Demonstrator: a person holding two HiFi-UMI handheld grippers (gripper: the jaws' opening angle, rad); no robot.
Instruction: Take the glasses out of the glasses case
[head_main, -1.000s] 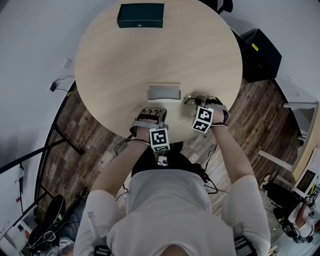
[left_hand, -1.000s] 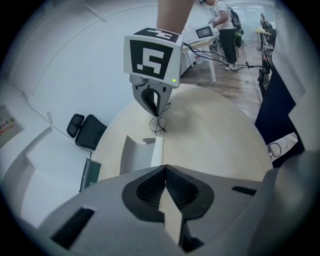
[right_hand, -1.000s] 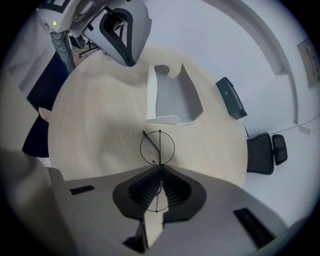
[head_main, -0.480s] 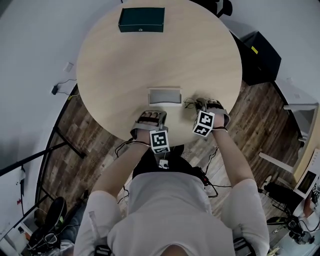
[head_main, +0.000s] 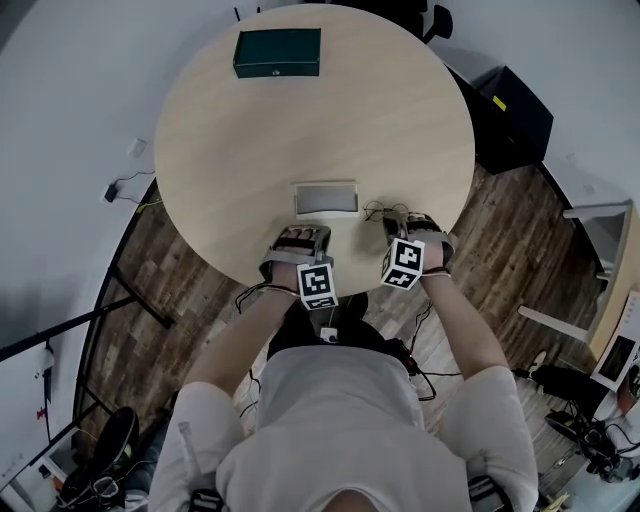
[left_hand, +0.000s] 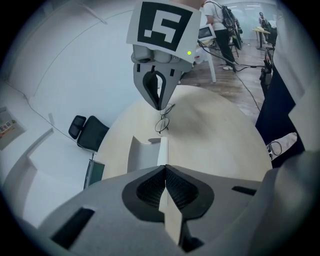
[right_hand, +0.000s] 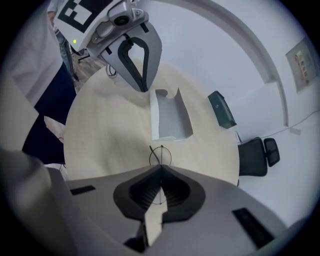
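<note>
Thin dark wire glasses (right_hand: 160, 156) are pinched in the right gripper (right_hand: 160, 169); its jaws have just been closing and now meet on the frame, with one lens ring showing just past its tips and the open, pale glasses case (right_hand: 170, 120) lying empty farther ahead. The left gripper (left_hand: 164, 167) is clamped narrow on a side wall of that case, steadying it on the bench (head_main: 300, 120). Removal looks essentially done; what remains, I judge, is setting the glasses down and releasing the case.

One round table (head_main: 300, 130), one open glasses case (head_main: 325, 199), one pair of glasses (right_hand: 160, 156), one dark green box (head_main: 278, 53), one black office chair (left_hand: 89, 134); two grippers: left gripper (left_hand: 164, 167), right gripper (right_hand: 160, 169).
</note>
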